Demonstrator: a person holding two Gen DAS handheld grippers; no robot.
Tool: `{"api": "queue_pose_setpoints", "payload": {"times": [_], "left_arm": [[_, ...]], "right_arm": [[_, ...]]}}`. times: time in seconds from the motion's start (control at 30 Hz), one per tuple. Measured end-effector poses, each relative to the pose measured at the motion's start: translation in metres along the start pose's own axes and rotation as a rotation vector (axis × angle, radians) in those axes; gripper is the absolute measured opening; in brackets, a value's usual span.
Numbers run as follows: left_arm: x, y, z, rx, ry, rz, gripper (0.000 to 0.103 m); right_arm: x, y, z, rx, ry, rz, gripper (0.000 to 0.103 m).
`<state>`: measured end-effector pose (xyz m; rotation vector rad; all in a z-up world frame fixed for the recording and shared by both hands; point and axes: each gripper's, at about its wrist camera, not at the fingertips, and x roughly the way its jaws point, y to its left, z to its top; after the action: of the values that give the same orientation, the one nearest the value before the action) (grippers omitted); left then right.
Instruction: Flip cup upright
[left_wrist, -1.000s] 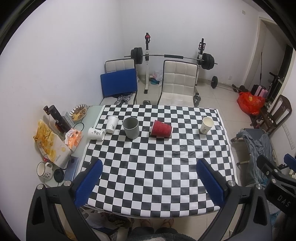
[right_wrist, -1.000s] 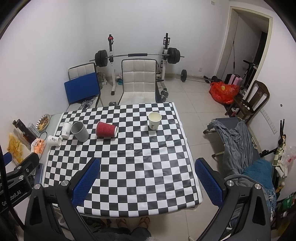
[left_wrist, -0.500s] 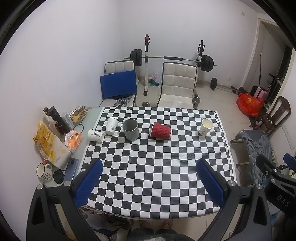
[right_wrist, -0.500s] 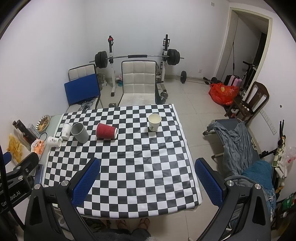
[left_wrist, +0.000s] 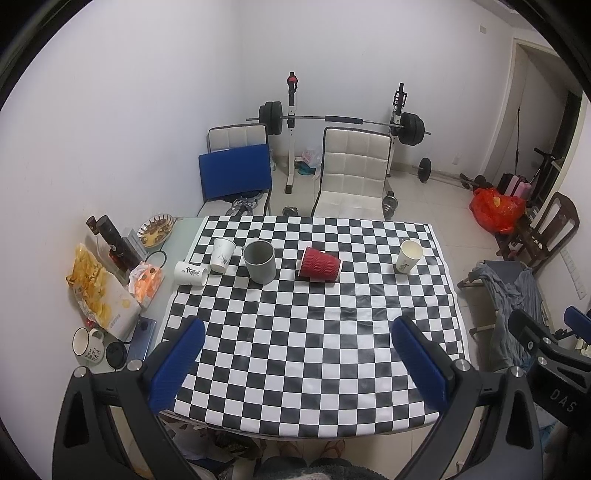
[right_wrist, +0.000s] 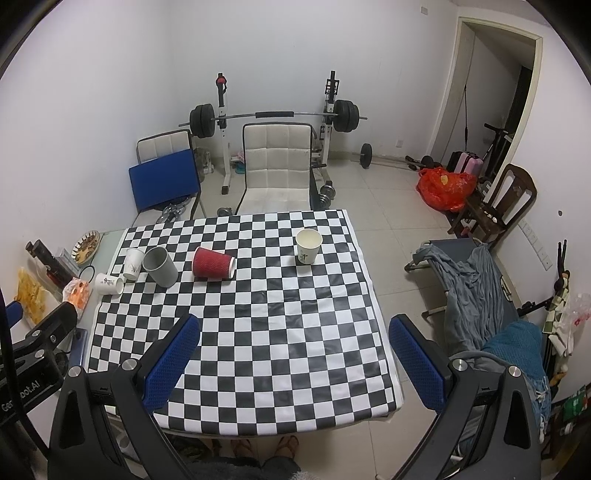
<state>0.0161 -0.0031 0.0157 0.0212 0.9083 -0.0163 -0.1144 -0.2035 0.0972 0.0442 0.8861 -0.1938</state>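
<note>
A red ribbed paper cup (left_wrist: 319, 265) lies on its side in the far middle of the checkered table (left_wrist: 314, 332); it also shows in the right wrist view (right_wrist: 213, 263). A small white cup (left_wrist: 191, 273) also lies on its side at the table's far left (right_wrist: 109, 284). My left gripper (left_wrist: 301, 360) is open and empty, high above the near table edge. My right gripper (right_wrist: 295, 356) is open and empty, likewise high and well short of the cups.
A grey cup (left_wrist: 259, 261), a white paper cup (left_wrist: 222, 254) and a cream paper cup (left_wrist: 408, 256) stand upright. Snack bags (left_wrist: 99, 295), a mug (left_wrist: 86, 341) and a bottle (left_wrist: 112, 238) crowd the left strip. Chairs (left_wrist: 352, 173) and a barbell rack stand behind.
Both grippers have pulled back and up a little, so the table and cups look slightly smaller and farther. The cups have not moved.
</note>
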Motion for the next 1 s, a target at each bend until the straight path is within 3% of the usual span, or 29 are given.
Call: {"api": "queue_pose_setpoints", "payload": {"times": [0.4, 0.67, 0.87, 1.0], "left_arm": [[0.001, 0.000, 0.003, 0.000, -0.003, -0.005, 0.103], [0.002, -0.011, 0.022, 0.000, -0.001, -0.007, 0.103], [0.050, -0.015, 0.030, 0.020, -0.018, 0.040, 0.103], [0.097, -0.023, 0.023, 0.062, 0.012, 0.047, 0.103]], "right_arm": [[-0.002, 0.001, 0.000, 0.001, -0.003, -0.001, 0.103], [0.003, 0.004, -0.006, 0.023, 0.005, -0.015, 0.103], [0.034, 0.007, 0.006, 0.081, 0.046, -0.064, 0.103], [0.085, -0.004, -0.006, 0.130, 0.095, -0.120, 0.103]]}}
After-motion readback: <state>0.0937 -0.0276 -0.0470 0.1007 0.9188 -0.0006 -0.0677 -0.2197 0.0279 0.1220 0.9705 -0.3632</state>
